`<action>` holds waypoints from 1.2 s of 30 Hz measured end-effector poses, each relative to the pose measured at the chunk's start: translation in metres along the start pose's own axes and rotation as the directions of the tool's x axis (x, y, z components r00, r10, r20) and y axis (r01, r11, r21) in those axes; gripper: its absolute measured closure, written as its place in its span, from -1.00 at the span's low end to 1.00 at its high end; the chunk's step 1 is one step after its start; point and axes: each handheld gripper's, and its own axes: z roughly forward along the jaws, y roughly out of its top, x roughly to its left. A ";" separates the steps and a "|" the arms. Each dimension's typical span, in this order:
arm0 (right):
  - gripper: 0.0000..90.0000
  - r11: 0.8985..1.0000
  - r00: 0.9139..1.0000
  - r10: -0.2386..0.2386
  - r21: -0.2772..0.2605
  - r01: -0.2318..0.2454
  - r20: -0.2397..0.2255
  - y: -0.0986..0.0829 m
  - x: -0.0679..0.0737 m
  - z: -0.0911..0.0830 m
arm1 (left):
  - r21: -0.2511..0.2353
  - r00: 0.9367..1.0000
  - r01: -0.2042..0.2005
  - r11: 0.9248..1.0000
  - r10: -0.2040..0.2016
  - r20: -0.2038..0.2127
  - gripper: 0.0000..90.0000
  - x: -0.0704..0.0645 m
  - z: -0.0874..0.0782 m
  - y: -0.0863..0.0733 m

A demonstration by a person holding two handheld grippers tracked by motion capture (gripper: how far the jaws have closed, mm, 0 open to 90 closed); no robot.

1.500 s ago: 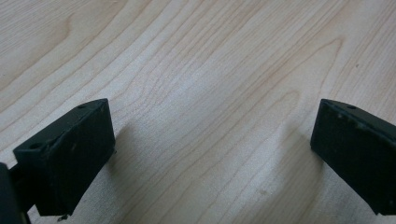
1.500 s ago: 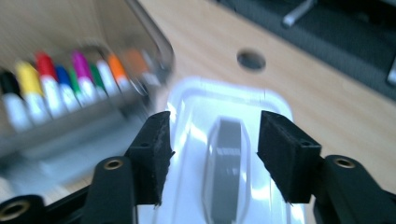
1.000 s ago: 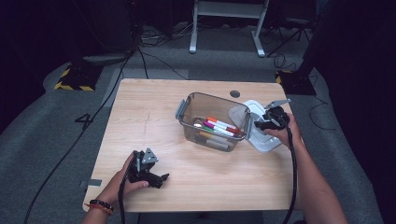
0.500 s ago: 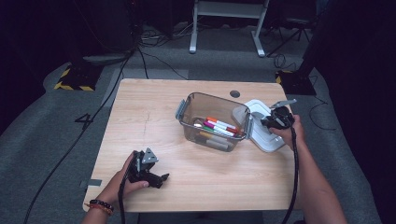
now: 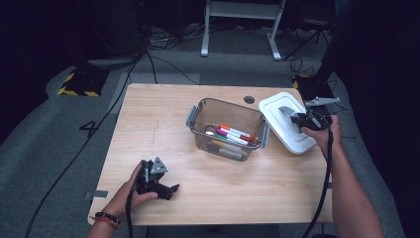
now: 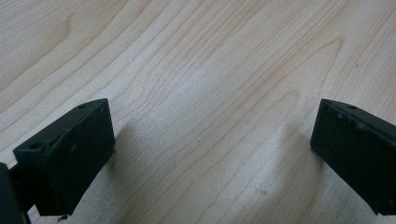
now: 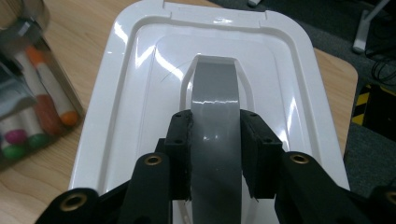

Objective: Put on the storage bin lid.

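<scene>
- The right gripper [image 7: 215,154] is clamping the grey handle [image 7: 214,100] of the white lid [image 5: 289,120] near the table's right edge; it should be keeping the lid level.
- The left gripper [image 5: 157,184] is resting open-jawed near the front-left corner, well apart from the marker box [image 5: 225,129].

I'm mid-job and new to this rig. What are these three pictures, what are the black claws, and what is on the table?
No robot here: a person holds a two-jaw gripper in each hand. The high view looks down on the table. The other two come from cameras riding on the grippers, looking along their black jaws.

The left gripper rests near the front edge, jaws wide apart over bare wood, holding nothing. The right gripper is shut on the grey handle of the white lid, which is off the box and to its right. The clear box stands mid-table, open, with markers inside.
</scene>
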 end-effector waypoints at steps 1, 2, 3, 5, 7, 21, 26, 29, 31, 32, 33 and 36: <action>0.49 1.000 1.000 0.000 -0.013 0.000 -0.007 0.002 -0.001 -0.003 | 0.000 1.000 0.000 1.000 0.000 0.000 -1.00 0.000 0.000 0.000; 0.49 1.000 1.000 0.001 -0.024 -0.001 -0.012 0.004 -0.001 -0.007 | 0.000 1.000 0.000 1.000 0.000 0.000 -1.00 0.000 0.000 0.000; 0.49 1.000 1.000 0.001 -0.031 -0.002 -0.014 0.006 -0.001 -0.009 | 0.000 1.000 0.000 1.000 0.000 -0.001 -1.00 0.000 0.000 0.000; 0.49 0.999 1.000 -0.007 -0.049 0.006 -0.016 0.011 0.000 -0.015 | 0.000 1.000 0.000 1.000 0.000 -0.001 -1.00 0.000 0.000 0.000; 0.49 0.998 1.000 -0.018 -0.064 0.017 -0.020 0.017 0.002 -0.021 | 0.000 1.000 0.000 1.000 0.000 0.000 -1.00 0.000 0.000 0.000; 0.49 0.983 0.991 -0.118 -0.149 0.107 -0.068 0.057 0.025 -0.052 | 0.000 1.000 0.000 1.000 0.000 0.000 -1.00 0.000 0.000 0.000; 0.49 0.977 0.981 -0.166 -0.155 0.148 -0.105 0.068 0.040 -0.050 | 0.000 1.000 0.000 1.000 0.000 0.000 -1.00 0.000 0.000 0.000; 0.49 0.973 0.974 -0.185 -0.159 0.164 -0.129 0.074 0.047 -0.048 | 0.000 1.000 0.000 1.000 0.000 0.000 -1.00 0.000 0.000 0.000; 0.49 0.972 0.969 -0.194 -0.163 0.170 -0.150 0.079 0.052 -0.045 | 0.000 1.000 0.000 1.000 0.000 0.000 -1.00 0.000 0.000 0.000; 0.49 0.971 0.967 -0.202 -0.164 0.176 -0.154 0.081 0.055 -0.044 | 0.000 1.000 0.000 1.000 0.000 0.000 -1.00 0.000 0.000 0.000; 0.49 0.969 0.965 -0.209 -0.163 0.183 -0.161 0.083 0.058 -0.042 | 0.001 1.000 0.002 1.000 -0.002 0.000 -1.00 0.000 0.000 0.000; 0.49 0.966 0.956 -0.234 -0.157 0.207 -0.176 0.090 0.066 -0.036 | 0.000 1.000 0.004 1.000 -0.004 0.002 -1.00 0.000 0.000 0.000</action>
